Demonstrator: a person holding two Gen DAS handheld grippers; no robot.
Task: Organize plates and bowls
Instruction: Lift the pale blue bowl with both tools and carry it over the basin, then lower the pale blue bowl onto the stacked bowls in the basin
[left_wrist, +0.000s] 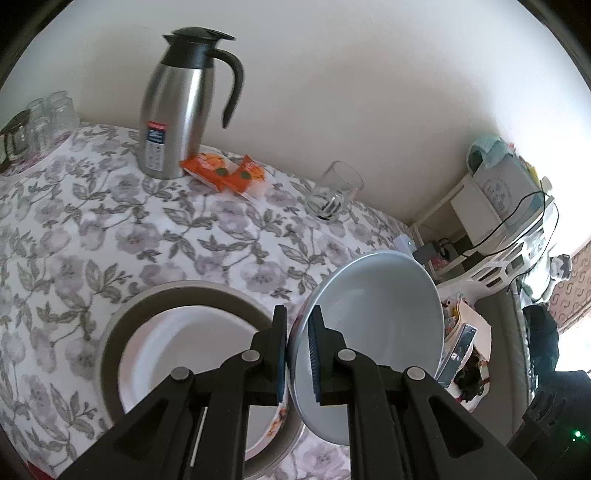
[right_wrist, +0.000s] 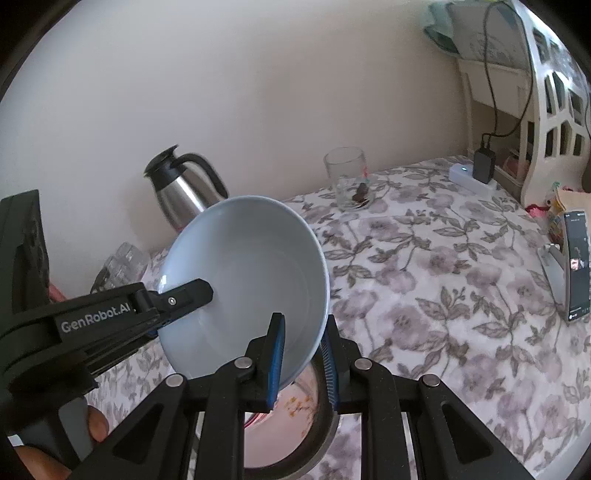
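Note:
A pale blue bowl (left_wrist: 373, 332) is held tilted in the air above the table. My left gripper (left_wrist: 297, 354) is shut on its rim. In the right wrist view the same bowl (right_wrist: 251, 280) fills the middle, with the left gripper (right_wrist: 192, 293) clamped on its left rim. My right gripper (right_wrist: 304, 363) straddles the bowl's lower rim with a small gap at the pads. Below lies a grey-rimmed plate (left_wrist: 173, 299) with a white plate (left_wrist: 177, 354) stacked in it; part of it also shows in the right wrist view (right_wrist: 321, 435).
A steel thermos jug (left_wrist: 177, 110) and orange packets (left_wrist: 225, 170) stand at the back by the wall. A glass tumbler (left_wrist: 336, 192) is at the back right, jars (left_wrist: 48, 118) at the far left. A phone on a stand (right_wrist: 574, 266) and a power strip (right_wrist: 472, 177) sit to the right.

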